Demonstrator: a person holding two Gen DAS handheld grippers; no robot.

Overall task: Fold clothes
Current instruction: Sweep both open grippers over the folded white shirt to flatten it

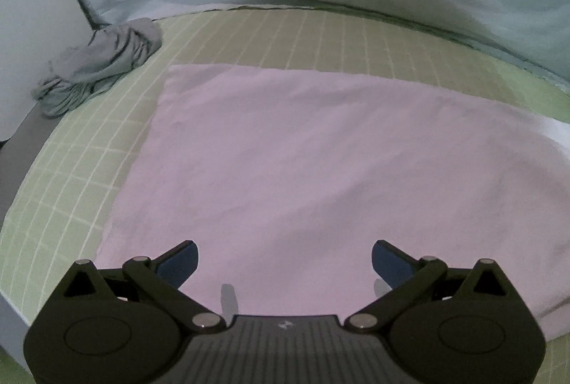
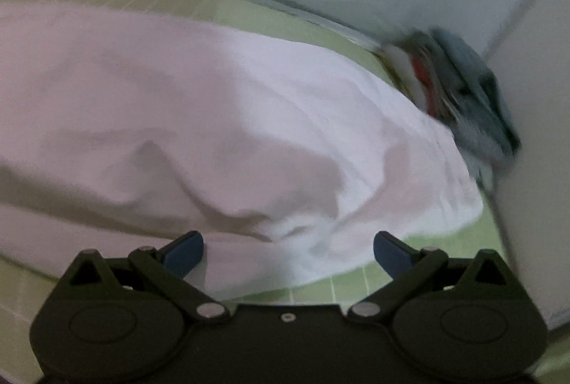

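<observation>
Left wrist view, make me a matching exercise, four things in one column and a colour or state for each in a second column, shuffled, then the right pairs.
Things:
1. Spread garment
2. Crumpled cloth
3. Bed sheet
4. Left gripper

Descriptions:
A. Green with a pale grid
B. Open, holding nothing
C. Pale pink, lying flat
D. Grey, bunched in the corner

Pairs: 1-C, 2-D, 3-A, 4-B
</observation>
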